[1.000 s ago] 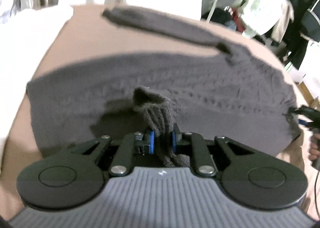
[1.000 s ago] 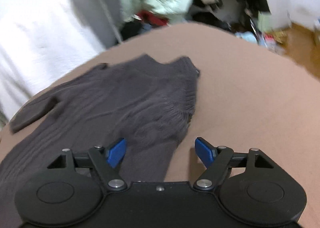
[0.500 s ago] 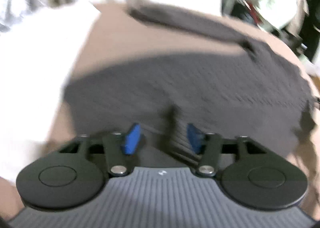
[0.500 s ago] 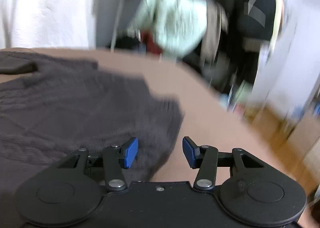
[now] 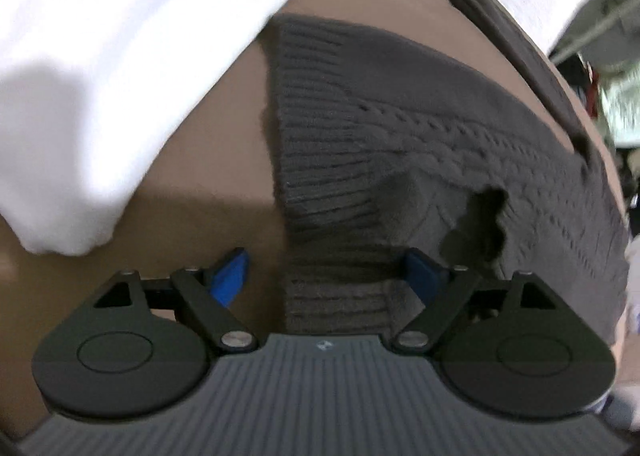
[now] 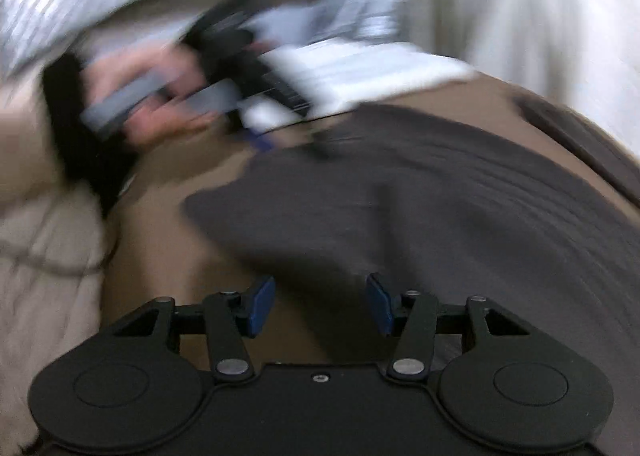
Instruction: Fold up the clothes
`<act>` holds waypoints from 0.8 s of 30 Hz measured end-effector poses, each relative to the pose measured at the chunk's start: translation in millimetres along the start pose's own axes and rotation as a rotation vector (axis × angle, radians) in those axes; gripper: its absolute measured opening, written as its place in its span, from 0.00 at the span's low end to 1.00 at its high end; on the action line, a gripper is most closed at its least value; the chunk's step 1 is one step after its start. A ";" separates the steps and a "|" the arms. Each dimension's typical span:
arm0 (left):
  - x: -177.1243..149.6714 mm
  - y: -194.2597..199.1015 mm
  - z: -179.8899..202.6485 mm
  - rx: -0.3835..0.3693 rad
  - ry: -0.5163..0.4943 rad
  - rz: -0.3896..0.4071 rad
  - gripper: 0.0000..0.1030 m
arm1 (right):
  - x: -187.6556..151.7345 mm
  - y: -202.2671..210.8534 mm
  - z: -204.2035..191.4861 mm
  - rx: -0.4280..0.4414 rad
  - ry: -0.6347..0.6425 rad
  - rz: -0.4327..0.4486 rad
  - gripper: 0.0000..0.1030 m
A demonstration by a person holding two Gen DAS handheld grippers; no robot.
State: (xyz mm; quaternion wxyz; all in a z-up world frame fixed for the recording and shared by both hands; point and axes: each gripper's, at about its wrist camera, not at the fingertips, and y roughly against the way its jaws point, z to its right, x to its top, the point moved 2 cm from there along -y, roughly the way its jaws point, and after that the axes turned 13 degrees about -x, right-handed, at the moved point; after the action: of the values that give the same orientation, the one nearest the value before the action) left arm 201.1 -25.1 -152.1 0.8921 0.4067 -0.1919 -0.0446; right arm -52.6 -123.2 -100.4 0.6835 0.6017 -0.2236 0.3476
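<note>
Left gripper [image 5: 324,276] jaws apart, straddling ribbed hem at twelve o'clock | right gripper [image 6: 320,306] opening, empty | dark grey cable-knit sweater [image 5: 420,128] flat on brown bedcover [image 5: 208,176] | pinch both hem corners evenly.

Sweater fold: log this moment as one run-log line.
stage: sleeve folded in | left gripper: open over ribbed hem of grey sweater | right gripper: jaws opening, above sweater edge, nothing gripped | surface: brown bed
</note>
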 end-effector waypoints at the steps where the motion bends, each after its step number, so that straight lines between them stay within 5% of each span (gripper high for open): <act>1: -1.3 0.4 4.1 0.000 -0.030 0.011 0.50 | 4.7 -8.3 -15.3 0.009 0.078 -0.002 0.64; 2: -3.1 1.5 10.4 0.000 -0.069 0.019 0.14 | 9.1 -17.8 -30.4 0.007 0.152 -0.005 0.64; 4: -6.6 7.2 22.7 -0.024 -0.130 0.045 0.10 | 18.5 -40.1 -47.7 -0.030 0.254 -0.011 0.64; 7: -7.7 38.8 41.1 -0.077 -0.200 0.157 0.09 | 26.1 -64.3 -56.0 -0.072 0.313 0.016 0.57; 8: -7.6 51.5 45.7 -0.082 -0.222 0.199 0.09 | 29.6 -67.9 -57.1 -0.073 0.310 0.033 0.49; 9: -7.6 58.4 46.5 -0.056 -0.236 0.223 0.10 | 34.8 -66.8 -56.0 -0.074 0.284 0.046 0.28; 10: -7.3 61.8 45.6 -0.014 -0.245 0.236 0.09 | 41.3 -62.0 -53.2 -0.076 0.239 0.057 0.21; 12: -6.5 61.1 41.4 0.089 -0.264 0.235 0.09 | 52.8 -52.7 -45.8 -0.056 0.139 0.071 0.21; 15: -3.2 26.4 18.5 0.203 -0.203 0.092 0.11 | 51.4 -59.1 -40.4 0.039 0.098 -0.009 0.19; 19: 3.6 14.9 9.7 0.196 -0.122 0.072 0.13 | 39.4 -69.7 -29.4 0.122 0.007 -0.084 0.19; 23: 10.2 18.8 21.0 0.188 -0.159 0.114 0.28 | 40.4 -72.7 -27.6 0.169 -0.090 -0.123 0.21; 24: 8.8 19.5 22.9 0.191 -0.167 0.118 0.31 | 38.8 -67.7 -22.6 0.193 -0.132 -0.131 0.28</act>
State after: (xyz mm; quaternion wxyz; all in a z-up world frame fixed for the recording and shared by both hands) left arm 199.1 -30.5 -121.2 0.8313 0.4725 -0.2925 -0.0076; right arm 20.7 -95.5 -121.4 0.6274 0.6996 -0.1939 0.2815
